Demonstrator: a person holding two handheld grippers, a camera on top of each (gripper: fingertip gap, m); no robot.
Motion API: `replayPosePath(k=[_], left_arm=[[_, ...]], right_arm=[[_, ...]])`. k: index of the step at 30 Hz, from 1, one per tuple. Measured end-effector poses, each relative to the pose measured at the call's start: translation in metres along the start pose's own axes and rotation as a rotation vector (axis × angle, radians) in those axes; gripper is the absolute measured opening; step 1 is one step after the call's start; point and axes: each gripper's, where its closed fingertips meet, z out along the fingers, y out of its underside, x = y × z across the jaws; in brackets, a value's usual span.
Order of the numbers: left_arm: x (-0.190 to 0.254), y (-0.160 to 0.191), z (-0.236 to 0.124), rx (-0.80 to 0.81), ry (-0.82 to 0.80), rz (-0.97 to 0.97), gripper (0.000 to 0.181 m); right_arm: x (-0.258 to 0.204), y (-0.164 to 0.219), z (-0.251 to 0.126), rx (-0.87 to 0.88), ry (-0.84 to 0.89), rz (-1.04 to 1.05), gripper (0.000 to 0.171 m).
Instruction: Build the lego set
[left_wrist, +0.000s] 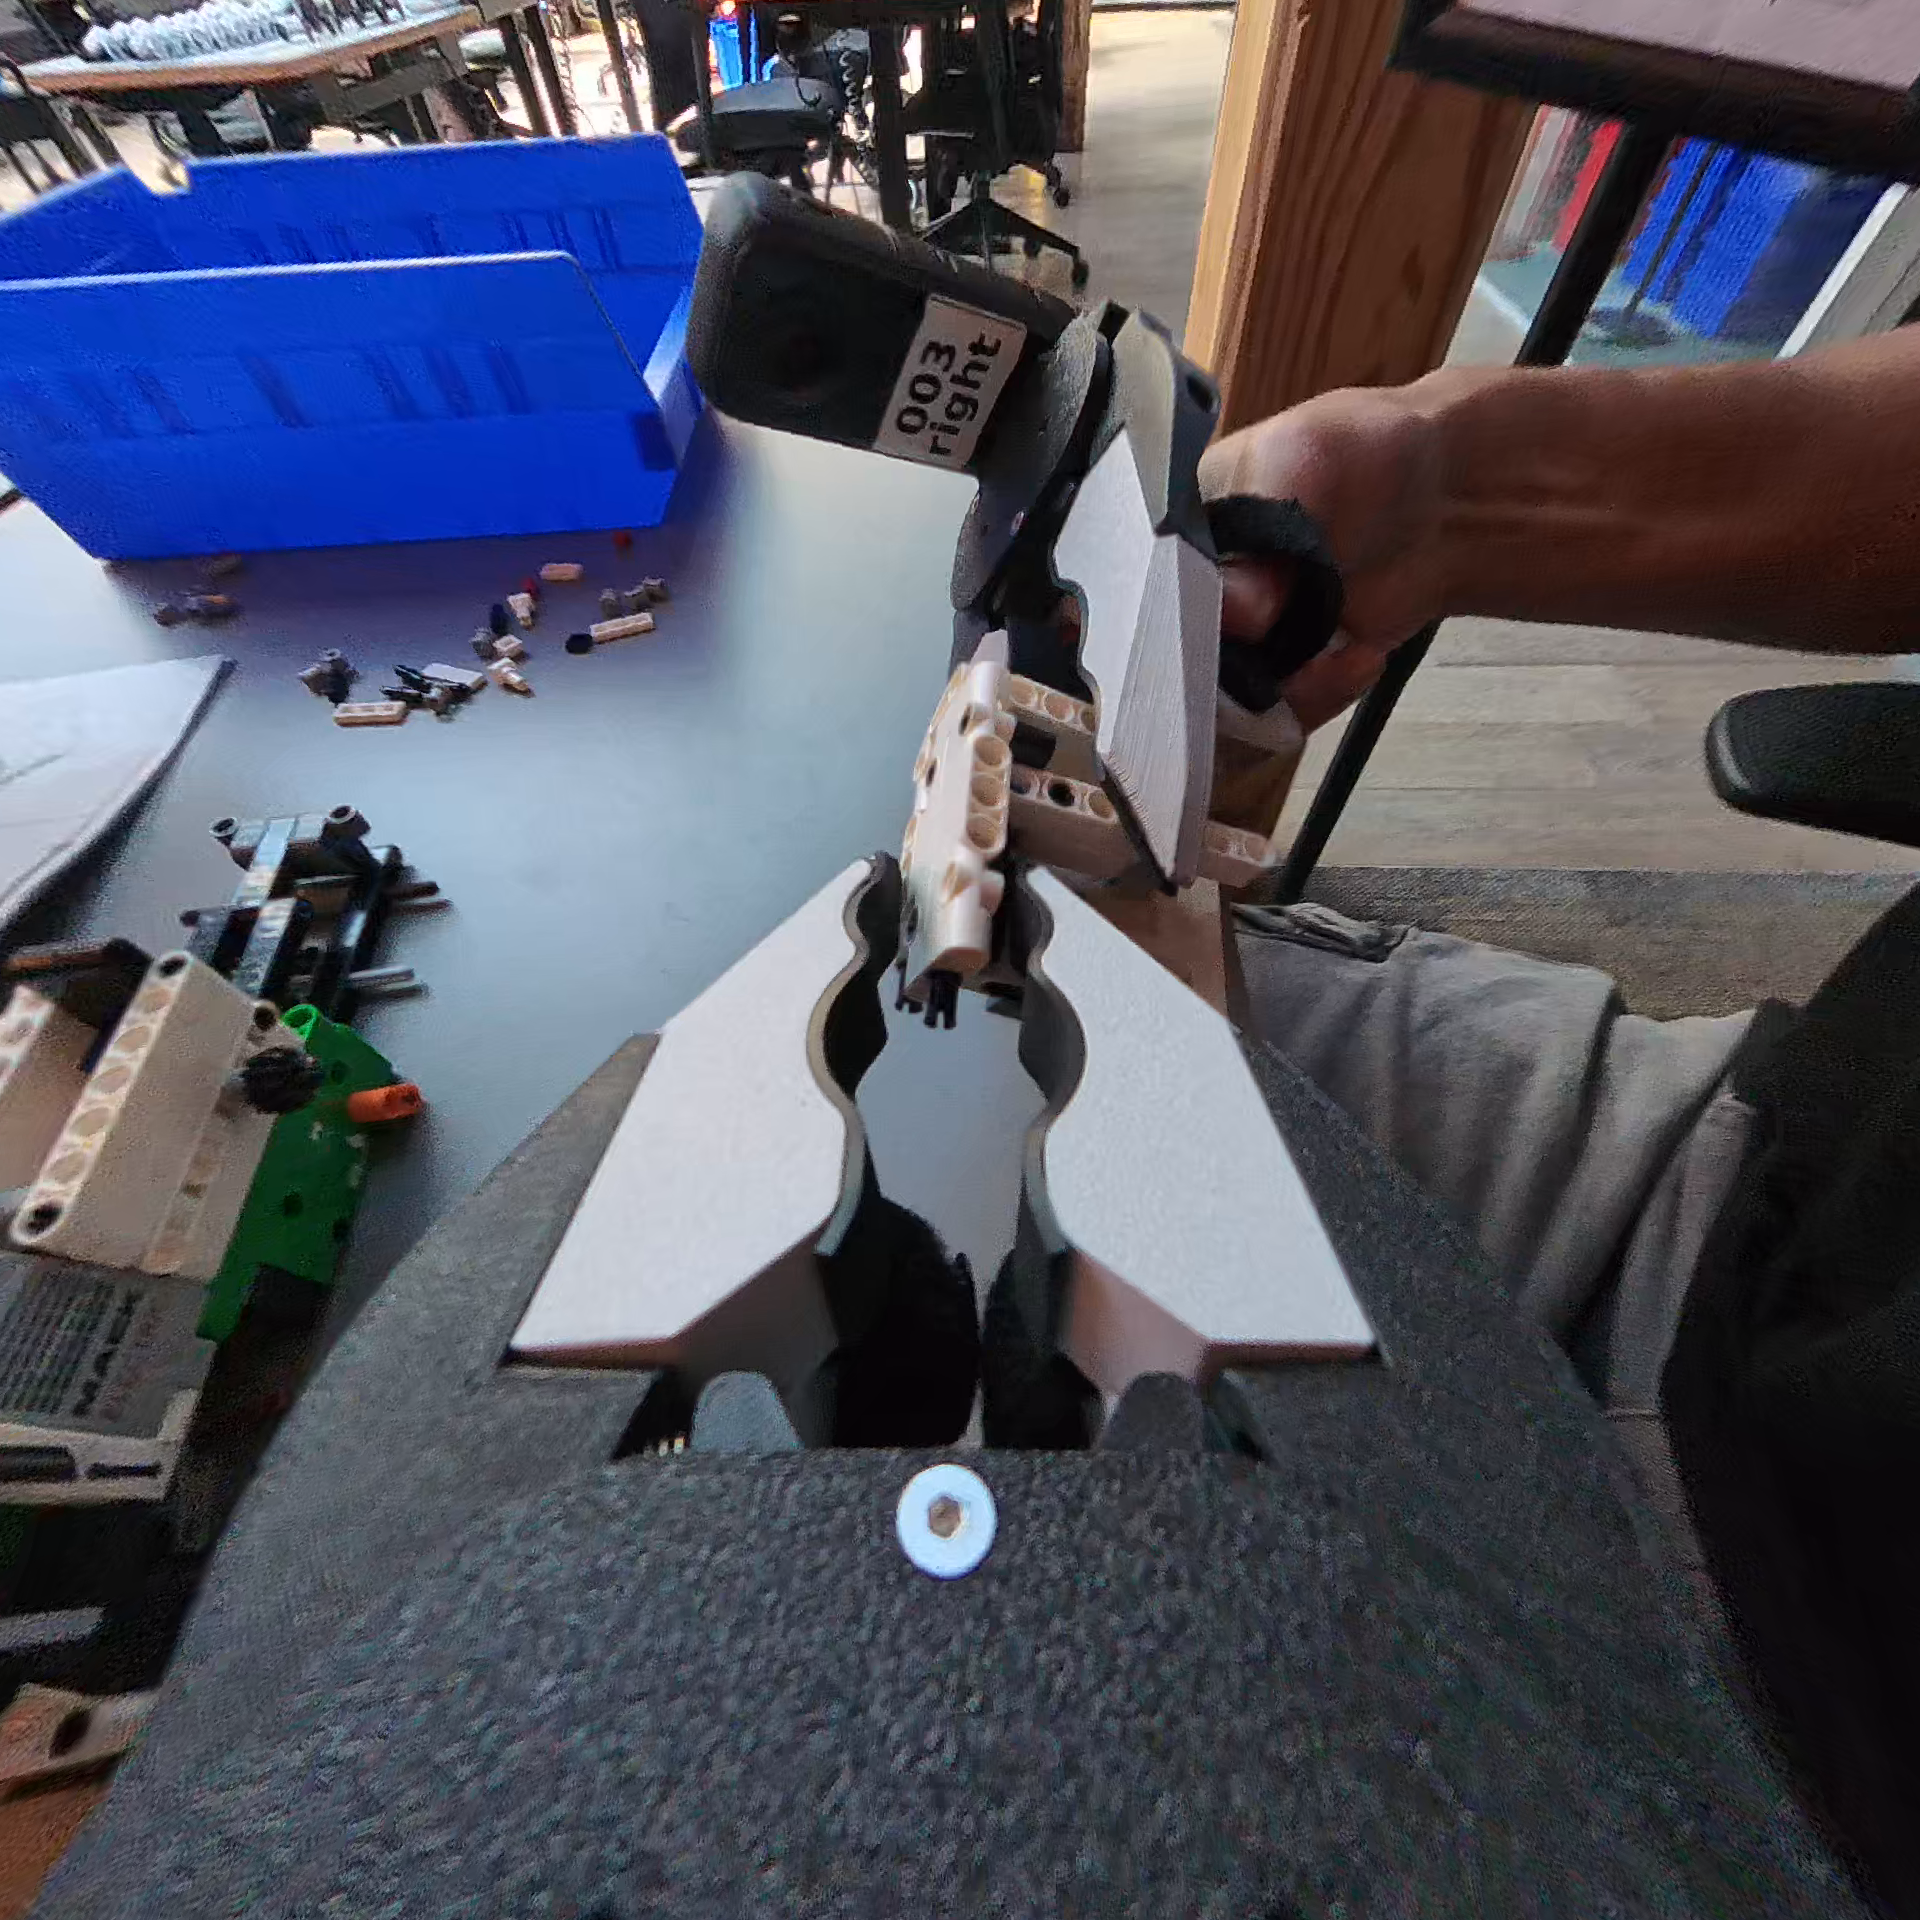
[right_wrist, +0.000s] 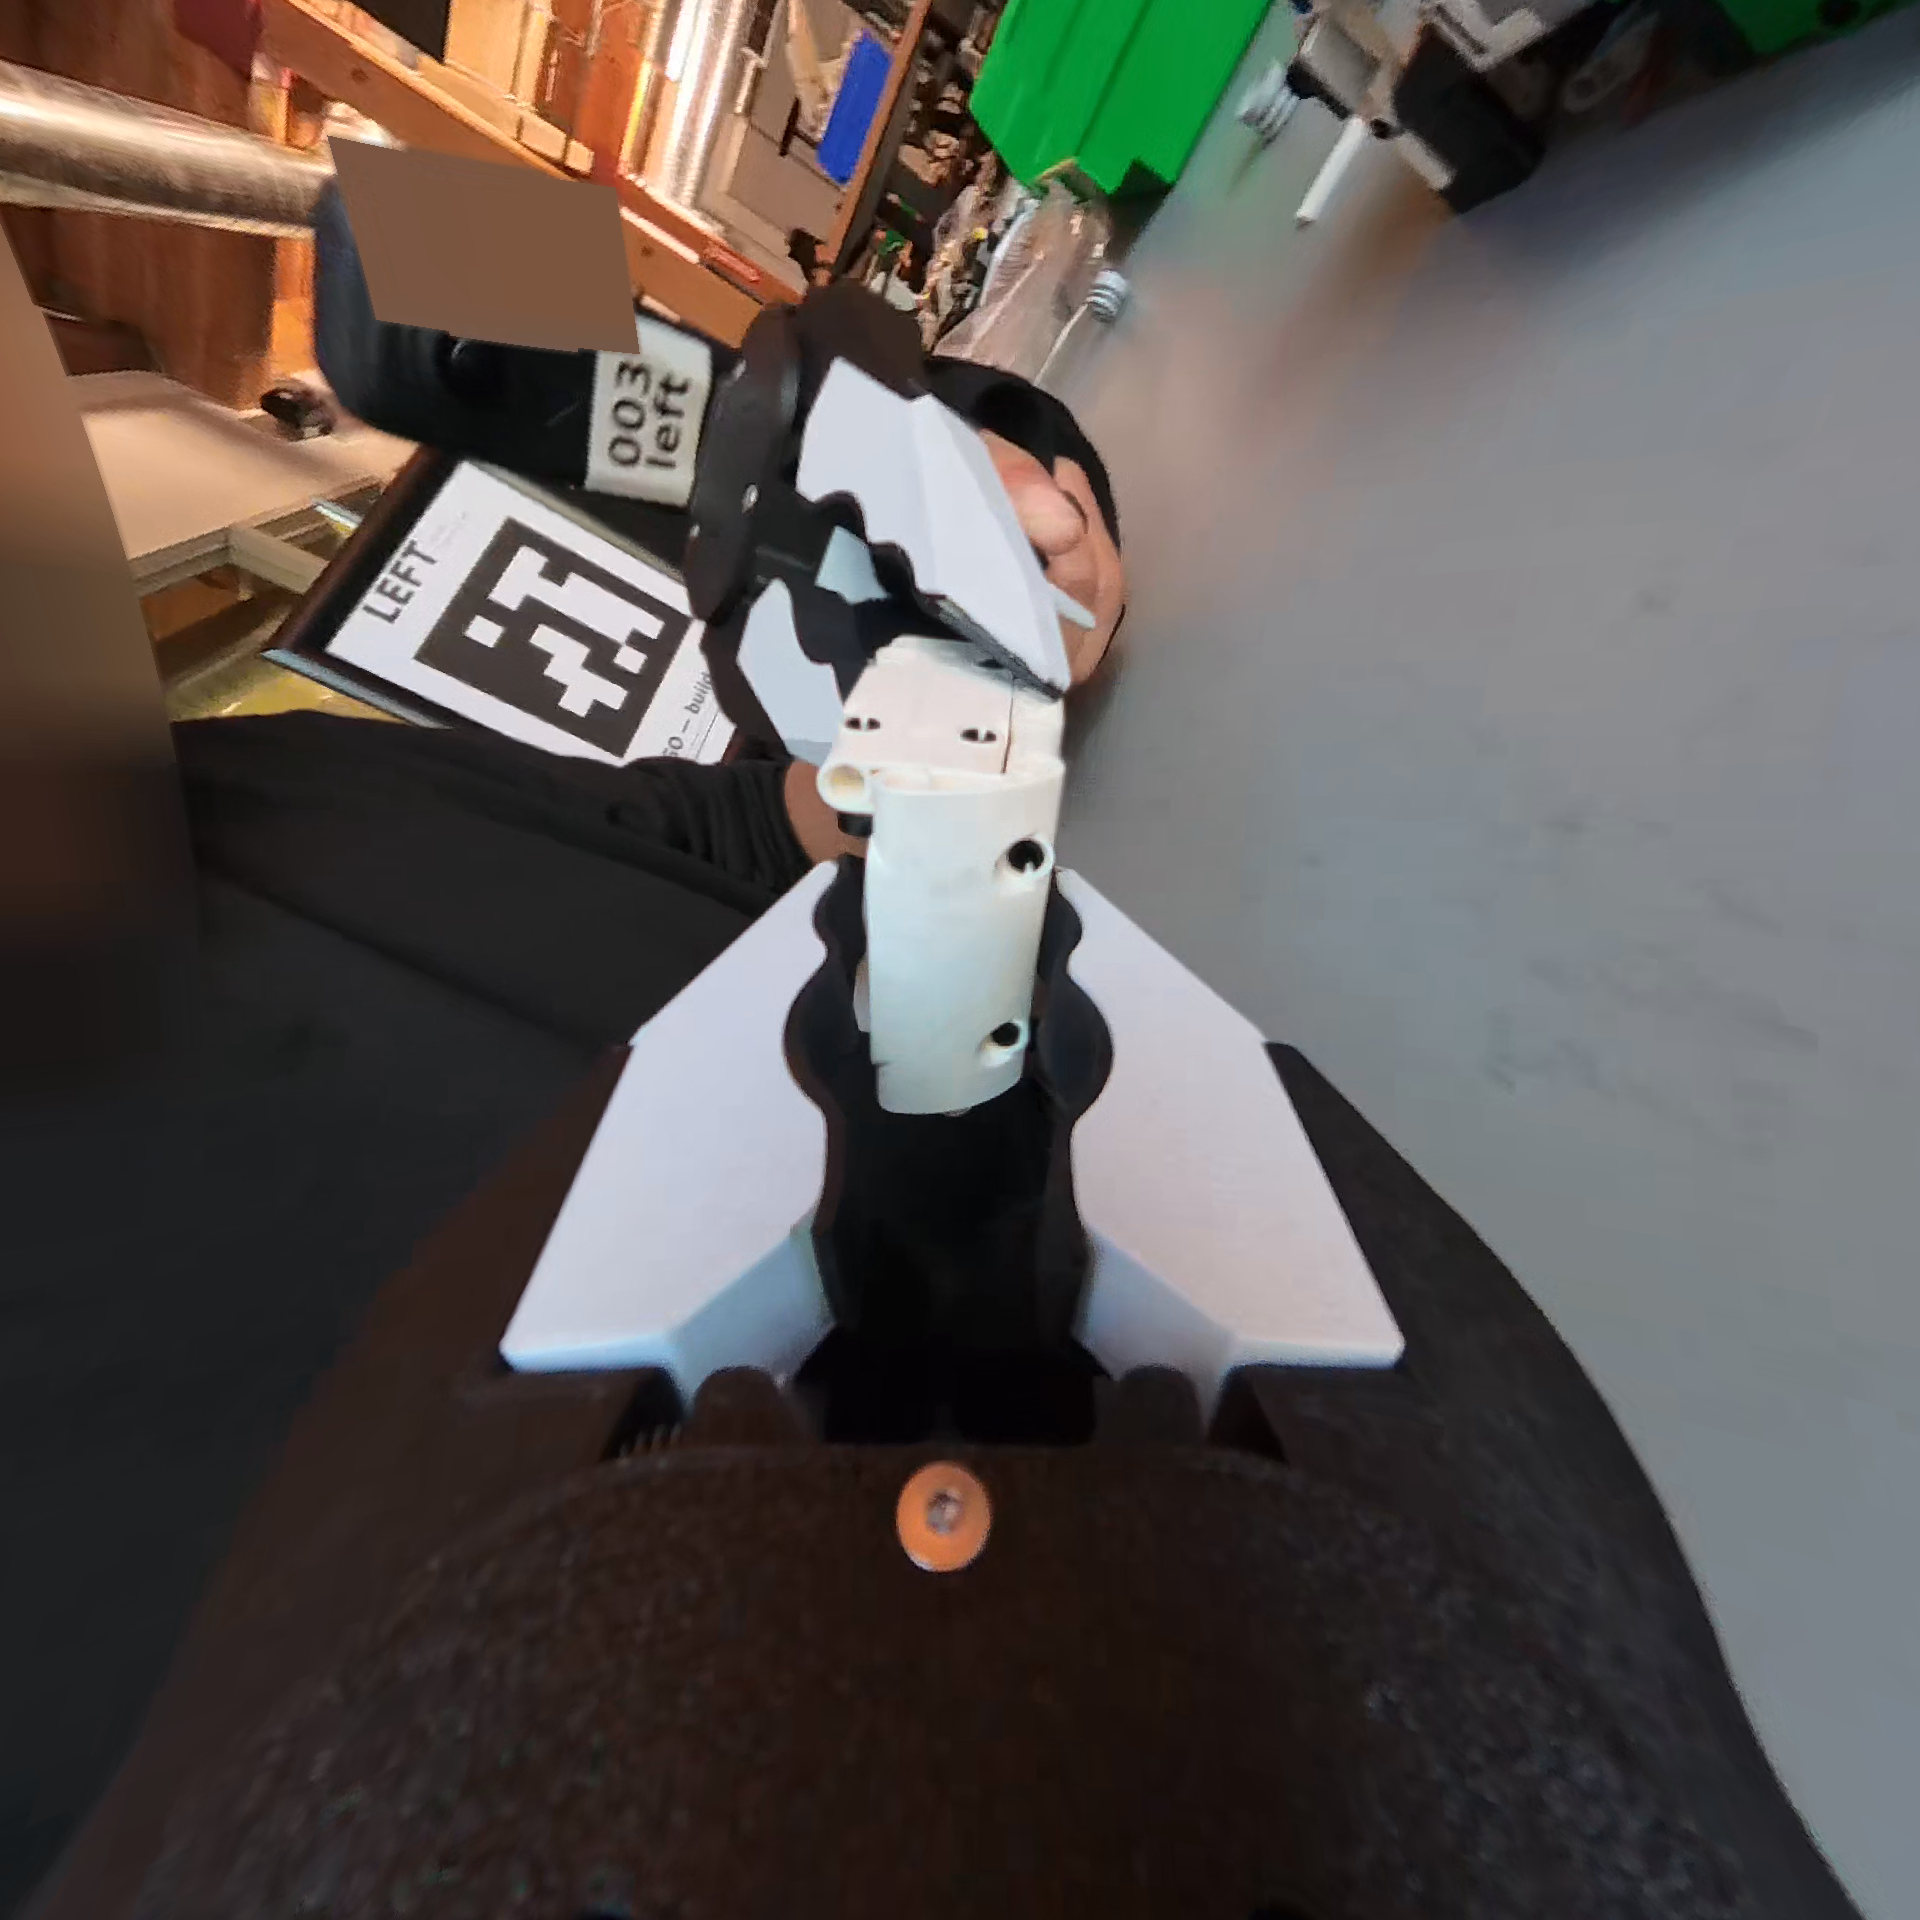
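A white lego assembly (left_wrist: 961, 821) of panel and beams with holes is held in the air over the table's near edge. My left gripper (left_wrist: 956, 883) is shut on its lower end, where a black pin (left_wrist: 935, 1003) sticks out. My right gripper (left_wrist: 1132, 821) comes in from the upper right and is shut on the beams at the other end. In the right wrist view the right gripper (right_wrist: 951, 904) clamps the white assembly (right_wrist: 956, 966), and the left gripper (right_wrist: 935, 686) grips its far end.
On the grey table (left_wrist: 675, 779) lie several loose small pieces (left_wrist: 499, 644), a black subassembly (left_wrist: 301, 904), a white and green subassembly (left_wrist: 156, 1122) and a paper sheet (left_wrist: 83, 748). A blue bin (left_wrist: 343, 343) stands at the back. A green bin (right_wrist: 1091, 94) shows in the right wrist view.
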Motion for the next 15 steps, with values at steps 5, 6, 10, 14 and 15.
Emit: replayPosePath(k=[5, 6, 10, 14, 15], left_arm=[[-0.004, -0.003, -0.023, 0.058, 0.036, -0.250, 0.043], [-0.002, -0.004, -0.026, 0.081, 0.042, -0.290, 0.045], [0.021, -0.018, -0.020, 0.185, 0.171, -0.452, 0.065], [0.028, -0.029, -0.015, 0.223, 0.168, -0.444, 0.067], [0.026, -0.029, -0.015, 0.220, 0.145, -0.429, 0.062]], right_arm=[[-0.008, -0.026, -0.002, 0.169, -0.026, -0.068, 0.032], [-0.012, -0.035, -0.006, 0.233, -0.045, -0.096, 0.032], [-0.042, -0.062, -0.014, 0.517, -0.129, -0.348, 0.032], [-0.046, -0.055, 0.007, 0.486, -0.097, -0.424, 0.032], [-0.046, -0.053, 0.008, 0.486, -0.098, -0.430, 0.032]])
